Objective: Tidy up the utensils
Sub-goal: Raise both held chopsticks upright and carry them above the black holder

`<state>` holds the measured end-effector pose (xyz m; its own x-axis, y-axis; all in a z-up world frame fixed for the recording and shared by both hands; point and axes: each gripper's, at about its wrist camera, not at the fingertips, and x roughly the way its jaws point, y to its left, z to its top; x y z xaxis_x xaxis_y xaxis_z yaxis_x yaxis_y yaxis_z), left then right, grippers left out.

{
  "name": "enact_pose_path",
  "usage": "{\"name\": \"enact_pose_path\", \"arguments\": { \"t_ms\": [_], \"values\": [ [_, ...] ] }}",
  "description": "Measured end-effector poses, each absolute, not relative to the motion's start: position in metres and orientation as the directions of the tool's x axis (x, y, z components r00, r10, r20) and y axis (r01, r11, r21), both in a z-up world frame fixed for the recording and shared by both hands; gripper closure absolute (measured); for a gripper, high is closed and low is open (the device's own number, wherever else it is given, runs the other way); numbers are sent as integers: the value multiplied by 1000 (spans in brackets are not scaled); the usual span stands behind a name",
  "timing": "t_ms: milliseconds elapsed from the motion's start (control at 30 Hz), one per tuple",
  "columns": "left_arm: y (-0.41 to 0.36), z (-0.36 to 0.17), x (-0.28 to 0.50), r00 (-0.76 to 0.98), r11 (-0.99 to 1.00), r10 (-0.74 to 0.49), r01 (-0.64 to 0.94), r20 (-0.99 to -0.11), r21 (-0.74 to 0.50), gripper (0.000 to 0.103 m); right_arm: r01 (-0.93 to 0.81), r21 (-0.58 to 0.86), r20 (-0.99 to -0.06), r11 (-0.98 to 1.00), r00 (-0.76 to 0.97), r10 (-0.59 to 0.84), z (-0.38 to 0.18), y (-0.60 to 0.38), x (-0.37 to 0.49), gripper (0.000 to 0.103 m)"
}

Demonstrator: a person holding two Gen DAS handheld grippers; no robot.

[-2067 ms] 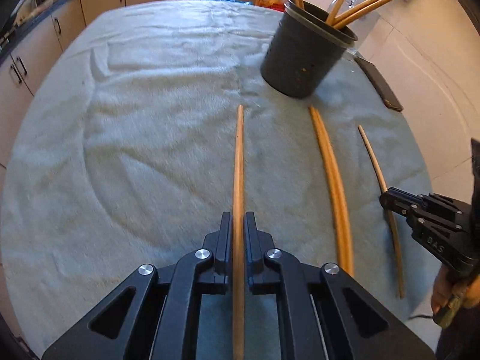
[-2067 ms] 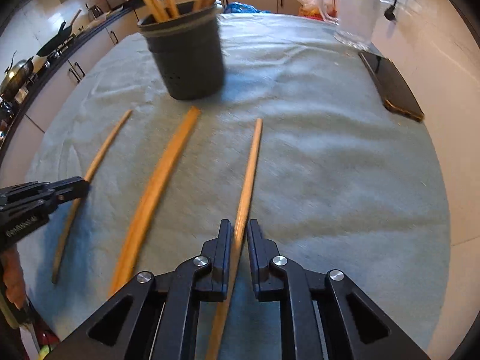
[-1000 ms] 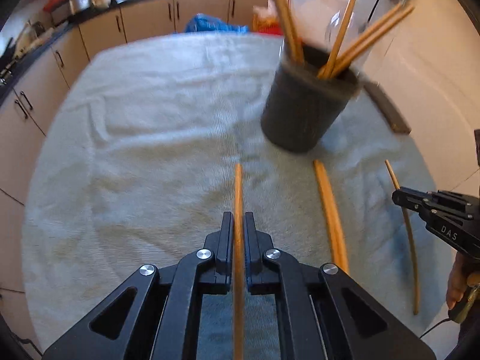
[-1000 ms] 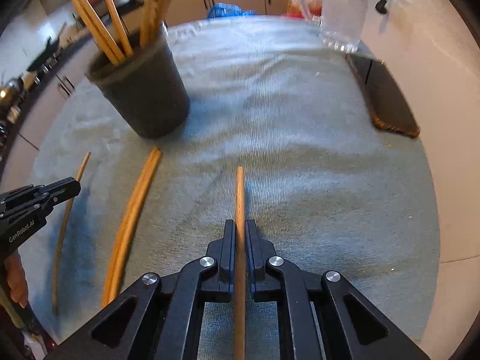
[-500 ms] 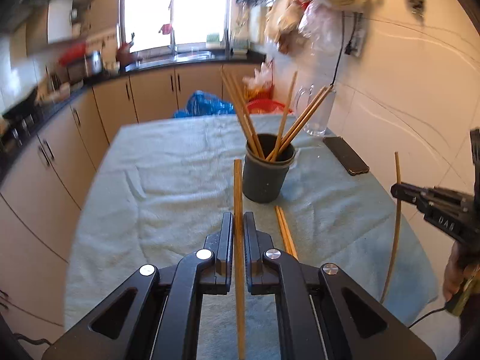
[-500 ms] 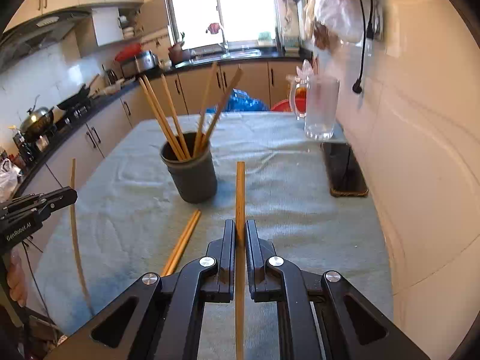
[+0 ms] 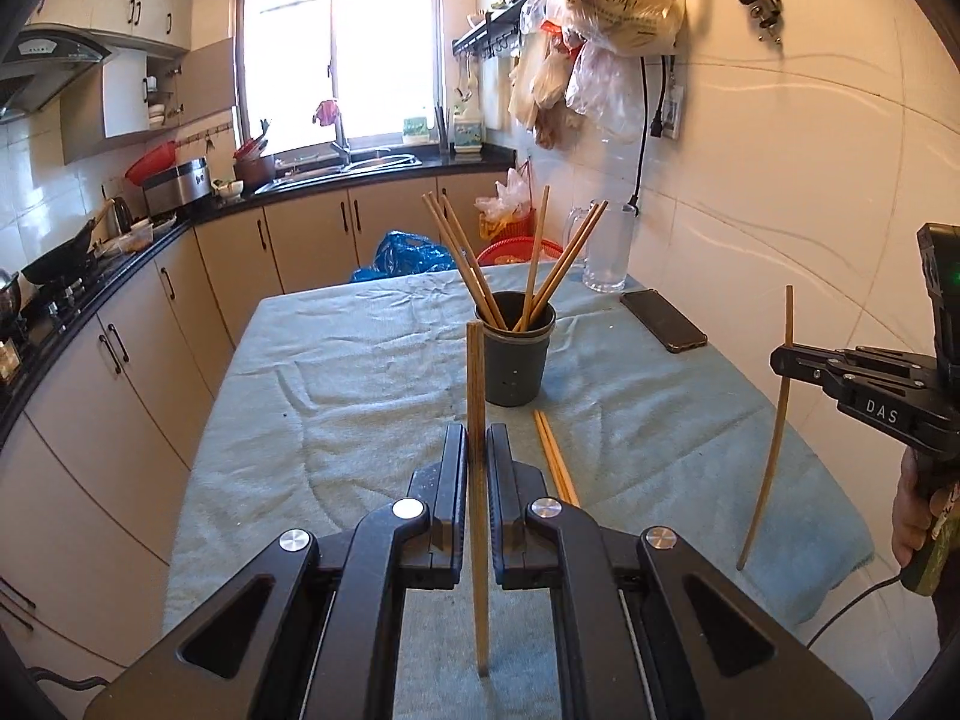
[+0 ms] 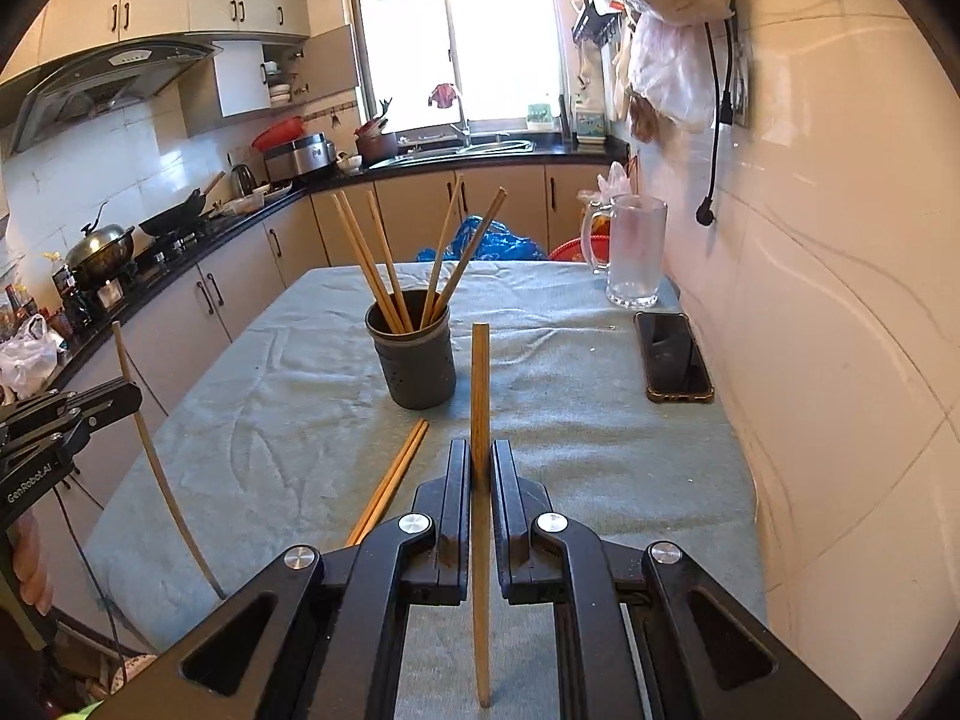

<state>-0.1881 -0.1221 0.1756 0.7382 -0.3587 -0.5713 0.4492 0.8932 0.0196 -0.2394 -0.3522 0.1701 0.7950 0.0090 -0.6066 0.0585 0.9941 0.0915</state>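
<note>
Showing only rightward: stovetop pot (image 8: 99,246)

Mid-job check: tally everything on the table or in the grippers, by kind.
Chopsticks: 8 (4 in utensil holder, 2 lying loose, 1 in left gripper, 1 in right gripper)
Utensil holder: 1
Glass mug: 1
Phone: 1
Total: 11

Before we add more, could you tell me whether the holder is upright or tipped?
Upright: the holder stands on its base on the cloth, mouth upward.
</note>
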Motion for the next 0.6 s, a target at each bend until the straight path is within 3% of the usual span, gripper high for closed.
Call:
{"name": "enact_pose_path", "arguments": {
  "t_ms": [600],
  "values": [
    [-117,192,-189,738,888,-400,459,-543,-31,97,53,118,-573,992,819,24,182,-357,-237,96]
  ]
}}
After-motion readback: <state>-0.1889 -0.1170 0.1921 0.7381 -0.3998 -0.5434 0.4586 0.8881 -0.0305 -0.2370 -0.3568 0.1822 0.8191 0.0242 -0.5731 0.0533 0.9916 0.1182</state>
